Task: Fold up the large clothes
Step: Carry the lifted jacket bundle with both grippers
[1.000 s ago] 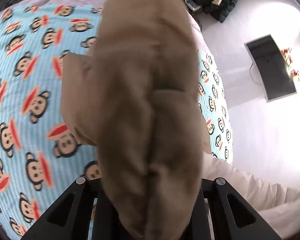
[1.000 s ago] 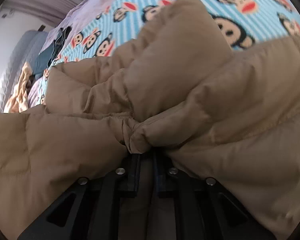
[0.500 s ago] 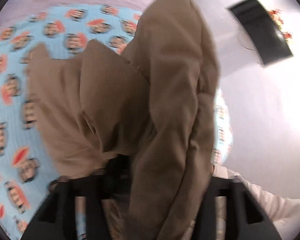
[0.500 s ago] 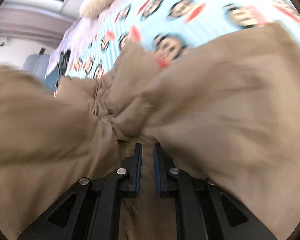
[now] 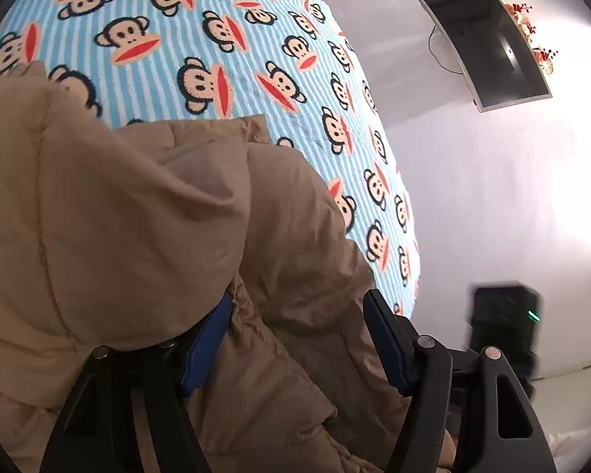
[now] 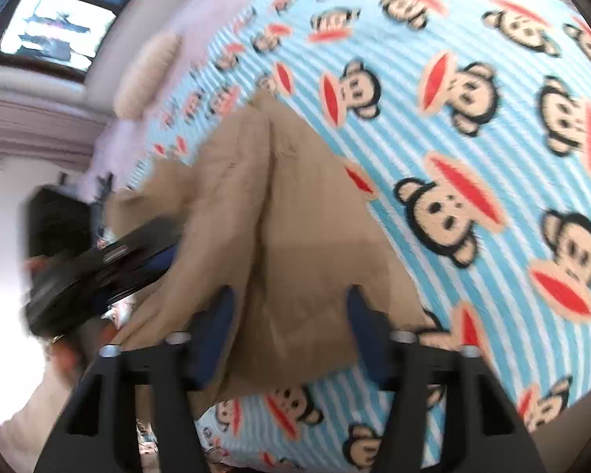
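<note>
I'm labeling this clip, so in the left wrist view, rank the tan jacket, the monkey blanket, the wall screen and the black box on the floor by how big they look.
1. tan jacket, though it is nearest the camera
2. monkey blanket
3. wall screen
4. black box, blurred, not far behind the screen

Bedroom: monkey-print bed [image 5: 256, 90], wall television [image 5: 488, 39].

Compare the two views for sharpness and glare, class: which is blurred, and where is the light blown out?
Left wrist view: sharp on the jacket and blanket, with white glare on the floor at right. Right wrist view: motion-blurred throughout, worst on the left gripper, with washed-out white at the lower left edge.
</note>
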Demonstrator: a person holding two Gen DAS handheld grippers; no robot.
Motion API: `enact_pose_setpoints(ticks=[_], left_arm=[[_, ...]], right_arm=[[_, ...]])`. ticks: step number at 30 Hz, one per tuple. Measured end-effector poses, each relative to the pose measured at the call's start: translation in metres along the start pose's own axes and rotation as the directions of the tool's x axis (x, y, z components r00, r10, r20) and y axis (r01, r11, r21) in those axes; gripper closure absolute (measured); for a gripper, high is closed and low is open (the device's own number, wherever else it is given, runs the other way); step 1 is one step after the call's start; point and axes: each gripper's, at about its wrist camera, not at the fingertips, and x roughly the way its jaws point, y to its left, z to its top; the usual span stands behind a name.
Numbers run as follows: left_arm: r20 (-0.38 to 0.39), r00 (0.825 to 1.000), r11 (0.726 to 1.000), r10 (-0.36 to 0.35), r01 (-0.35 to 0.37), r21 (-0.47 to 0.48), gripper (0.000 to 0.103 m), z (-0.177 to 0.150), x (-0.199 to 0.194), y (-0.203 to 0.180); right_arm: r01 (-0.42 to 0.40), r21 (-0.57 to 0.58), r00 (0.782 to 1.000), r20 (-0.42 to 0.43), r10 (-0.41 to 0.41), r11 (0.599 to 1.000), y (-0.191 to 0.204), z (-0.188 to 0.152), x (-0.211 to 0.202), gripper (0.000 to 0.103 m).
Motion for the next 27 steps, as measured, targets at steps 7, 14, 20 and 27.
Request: enact_pose_setpoints(ticks=[7, 14, 20, 27], left_arm=[[-0.007, 0.998, 0.998, 0.061, -0.060, 0.034, 0.034, 0.000, 0.009, -0.015], [0.187, 0.970, 0.977, 0.153, -0.177, 0.116, 0.034, -0.007, -0.059, -0.035], [0.383, 0.828, 0.900, 0.409, -0.436, -0.017, 0.034, -0.029, -0.134, 0.018], [0.357, 0.829, 0.897, 0.431, -0.349, -0.272, 0.033, -0.030, -0.113, 0.113]], right_arm=[[-0.302, -0.062, 0.949, -0.109, 0.295, 0.951, 0.046, -0.016, -0.008, 0.018], [-0.011, -0.085, 0.991, -0.130, -0.001, 0.996, 0.046, -0.020, 0.048, 0.082], [0.133, -0.067, 0.987, -0.085, -0.138, 0.989, -0.007, -0.023, 0.042, 0.086], [0.124, 0.007, 0.981, -0.150, -0.121, 0.992, -0.057, -0.018, 0.052, 0.085]])
